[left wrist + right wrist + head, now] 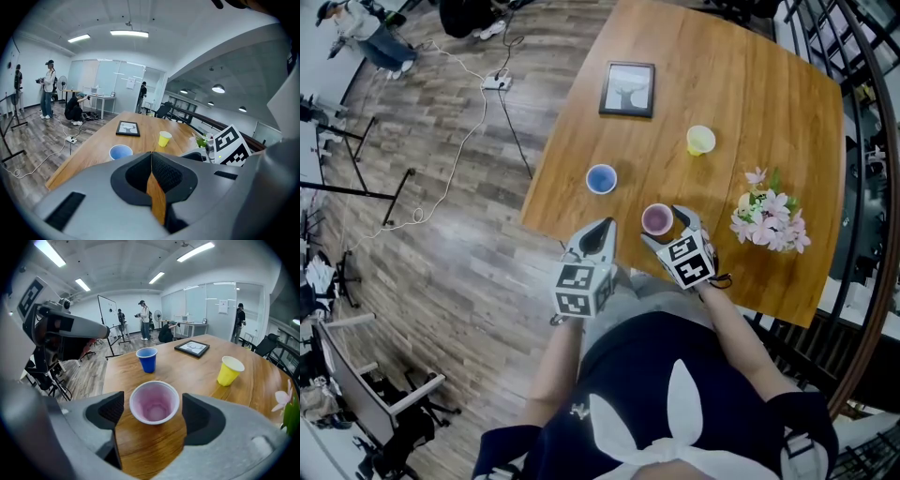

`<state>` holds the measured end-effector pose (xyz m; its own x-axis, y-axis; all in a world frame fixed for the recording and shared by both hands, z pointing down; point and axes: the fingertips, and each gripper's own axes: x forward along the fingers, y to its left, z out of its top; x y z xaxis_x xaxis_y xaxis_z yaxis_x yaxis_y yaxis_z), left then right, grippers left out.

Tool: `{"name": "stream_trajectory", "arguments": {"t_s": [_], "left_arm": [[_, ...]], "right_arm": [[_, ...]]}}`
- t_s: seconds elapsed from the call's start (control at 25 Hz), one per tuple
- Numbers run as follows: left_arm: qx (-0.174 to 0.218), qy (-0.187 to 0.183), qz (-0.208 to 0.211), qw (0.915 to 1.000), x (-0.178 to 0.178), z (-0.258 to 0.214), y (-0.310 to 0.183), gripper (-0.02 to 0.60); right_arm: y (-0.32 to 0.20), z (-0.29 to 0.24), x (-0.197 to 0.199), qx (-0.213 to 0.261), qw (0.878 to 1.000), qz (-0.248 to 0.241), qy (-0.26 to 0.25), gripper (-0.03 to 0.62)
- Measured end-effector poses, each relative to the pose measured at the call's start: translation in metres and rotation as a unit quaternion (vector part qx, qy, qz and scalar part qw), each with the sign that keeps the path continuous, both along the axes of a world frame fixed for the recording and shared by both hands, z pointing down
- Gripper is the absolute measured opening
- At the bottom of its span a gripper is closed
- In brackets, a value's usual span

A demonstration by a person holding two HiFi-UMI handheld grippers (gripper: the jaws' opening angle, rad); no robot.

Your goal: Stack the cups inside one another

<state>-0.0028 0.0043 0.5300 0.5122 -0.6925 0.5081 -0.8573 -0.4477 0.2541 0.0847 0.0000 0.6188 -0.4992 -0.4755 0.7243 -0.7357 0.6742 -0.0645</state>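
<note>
Right gripper (154, 414) jaws spread wide, pale pink plastic cup (154, 401) upright between them, slim gaps either side, blue plastic cup (147, 359) ahead-left, yellow plastic cup (230, 370) ahead-right, open wooden table (187, 364) beyond, left gripper (151, 159) jaws pressed together, empty.

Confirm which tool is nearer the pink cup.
Right. The right tool has its jaws open on either side of the pink cup, not touching it. The left tool, shut, hangs off to the cup's left, apart from it.
</note>
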Motion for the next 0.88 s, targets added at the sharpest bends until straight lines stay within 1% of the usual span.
{"name": "stream_trajectory", "arguments": {"t_s": [0.2,0.36,0.4,0.44,0.64,0.88], "left_arm": [[0.004,0.001,-0.009,1.0,-0.003,-0.004,-0.007,0.019],[-0.003,0.001,-0.004,1.0,-0.004,0.001,-0.009,0.018],[-0.003,0.001,-0.003,1.0,-0.004,0.0,-0.01,0.018],[-0.002,0.001,-0.003,1.0,-0.004,-0.001,-0.011,0.019],[-0.008,-0.001,-0.004,1.0,-0.006,0.0,-0.013,0.018],[-0.007,0.002,0.0,1.0,-0.001,0.0,-0.018,0.018]], "right_arm": [[-0.002,0.005,-0.001,-0.006,1.0,0.0,0.007,0.385],[-0.004,0.009,0.0,-0.007,1.0,-0.008,0.016,0.377],[-0.004,0.009,0.0,-0.005,1.0,-0.011,0.019,0.344],[-0.005,0.009,0.001,-0.004,1.0,-0.015,0.022,0.342],[-0.005,0.008,0.0,-0.008,1.0,-0.019,0.021,0.341],[-0.01,0.005,0.001,-0.004,1.0,-0.019,0.019,0.341]]}}
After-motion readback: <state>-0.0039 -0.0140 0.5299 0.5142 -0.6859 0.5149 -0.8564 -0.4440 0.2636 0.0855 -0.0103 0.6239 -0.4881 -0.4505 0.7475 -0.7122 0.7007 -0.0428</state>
